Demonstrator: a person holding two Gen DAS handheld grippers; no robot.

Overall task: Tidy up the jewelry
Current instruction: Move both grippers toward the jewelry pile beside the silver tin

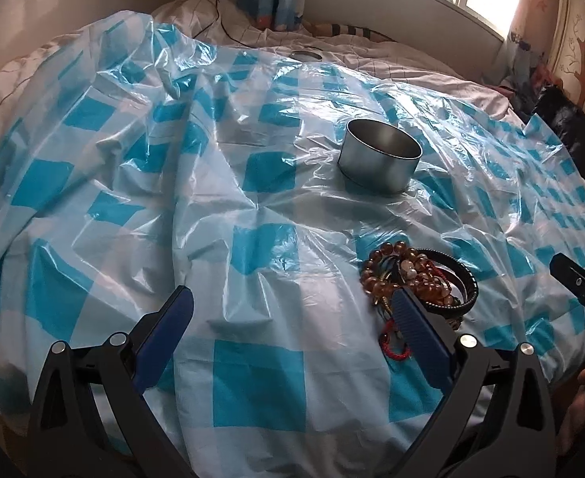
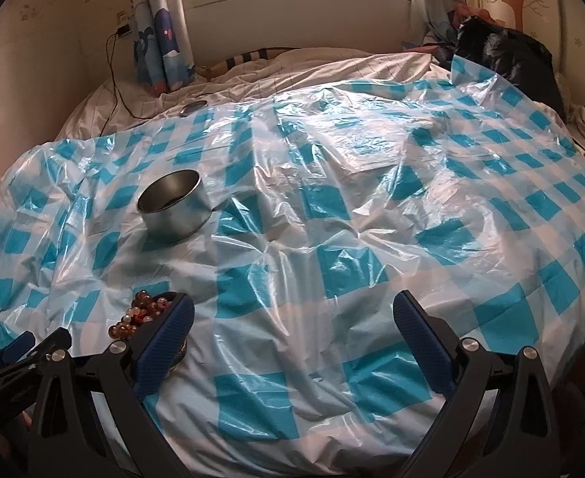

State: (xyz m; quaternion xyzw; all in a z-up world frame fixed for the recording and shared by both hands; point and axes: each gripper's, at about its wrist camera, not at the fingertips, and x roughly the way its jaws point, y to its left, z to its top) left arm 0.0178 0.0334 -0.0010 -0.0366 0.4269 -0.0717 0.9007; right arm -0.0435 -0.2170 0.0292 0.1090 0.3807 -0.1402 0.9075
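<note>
Hovering | left tongs (image 1: 292,310) wide open, empty | right tongs (image 2: 294,318) wide open, empty | bracelets (image 1: 416,279) near tin (image 1: 380,161)

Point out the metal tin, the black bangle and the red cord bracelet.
metal tin (image 1: 378,167): left wrist view, outer side wall.
black bangle (image 1: 469,282): left wrist view, right rim.
red cord bracelet (image 1: 393,349): left wrist view, lower loop.

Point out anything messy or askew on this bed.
The bracelets lie tangled in one heap on the checked plastic sheet, none in the metal tin. The tin sits slightly tilted on the crumpled sheet. Nothing looks spilled or broken.
</note>
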